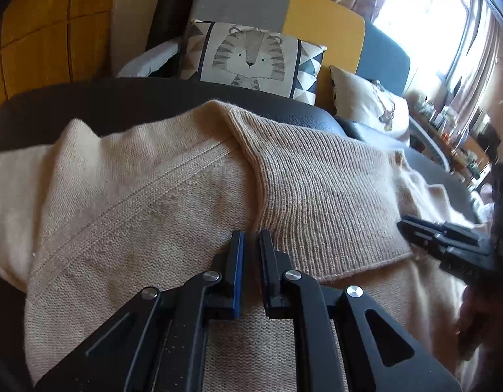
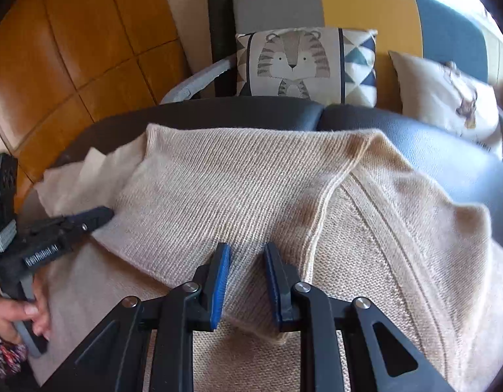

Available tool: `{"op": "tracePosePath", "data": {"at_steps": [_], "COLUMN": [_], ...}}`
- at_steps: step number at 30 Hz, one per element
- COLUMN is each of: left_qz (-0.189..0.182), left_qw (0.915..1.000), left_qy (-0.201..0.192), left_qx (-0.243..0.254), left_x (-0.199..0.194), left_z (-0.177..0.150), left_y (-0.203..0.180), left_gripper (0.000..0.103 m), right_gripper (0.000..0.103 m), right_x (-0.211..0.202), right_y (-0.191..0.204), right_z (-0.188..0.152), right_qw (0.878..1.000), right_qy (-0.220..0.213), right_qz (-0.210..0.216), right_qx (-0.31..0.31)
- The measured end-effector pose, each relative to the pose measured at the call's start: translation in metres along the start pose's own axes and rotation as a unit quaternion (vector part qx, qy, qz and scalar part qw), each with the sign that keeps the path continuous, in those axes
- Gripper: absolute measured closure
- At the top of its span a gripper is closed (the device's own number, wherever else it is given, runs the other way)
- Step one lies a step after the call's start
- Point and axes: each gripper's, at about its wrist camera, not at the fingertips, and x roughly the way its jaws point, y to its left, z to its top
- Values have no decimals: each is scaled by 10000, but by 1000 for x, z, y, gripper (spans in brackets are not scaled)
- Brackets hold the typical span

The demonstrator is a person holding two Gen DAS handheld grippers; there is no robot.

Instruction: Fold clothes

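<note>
A beige knitted sweater [image 2: 258,196] is lying across the dark seat [image 2: 447,150], spreading toward its far edge. The right claw [image 2: 246,281] is pinching the near edge of a folded-over ribbed panel [image 1: 323,189]. The left claw [image 1: 251,261] is resting nearly together at the panel's other side, apparently gripping little or nothing. The panel's long axis is running between both claws.
</note>
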Motion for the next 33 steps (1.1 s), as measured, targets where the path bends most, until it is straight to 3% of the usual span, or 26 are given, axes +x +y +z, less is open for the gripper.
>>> {"op": "tracePosePath", "data": {"at_steps": [4,6,8,10,12,14,17,19,25,31,33], "left_qz": [326,379,210,34,48,281,606,546,592,644,629], "left_qw": [9990,9978,9969,9979,9992,9971,9932,9935,9928,9918,9920], "left_qy": [139,-318,-559,-535,-340,-75,164,-76,-152,-248,-264], "left_qx": [-288,-432,-509,-359,199,707,978,994,1030,1076,1064], "left_x": [-1,-18,-24,-17,5,29,60,55,57,57,57], "left_z": [21,34,46,58,63,59,41,34,28,20,20], "left_y": [-11,-21,-33,-49,-72,-90,-93,-90,-92,-95,-94], "left_gripper": [90,90,82,72,72,71,72,68,65,64,64], "right_gripper": [83,83,83,83,83,83,83,83,82,80,91], "right_x": [-1,-1,-2,-2,-2,-2,-3,-3,-5,-22,-11], "right_y": [7,9,7,7,6,8,9,9,9,-10,-7], "right_z": [-3,-3,-3,-3,-3,-3,-4,-4,-2,27,48], "right_qw": [9994,9992,9993,9994,9994,9992,9990,9990,9992,9967,9962], "right_qy": [-110,-135,-155,-168,-175,-182,-191,-194,-190,-653,-509], "right_qz": [-250,-305,-281,-256,-255,-292,-333,-333,-318,-480,-694], "right_qx": [-192,-230,-204,-174,-168,-194,-222,-221,-177,103,-144]}}
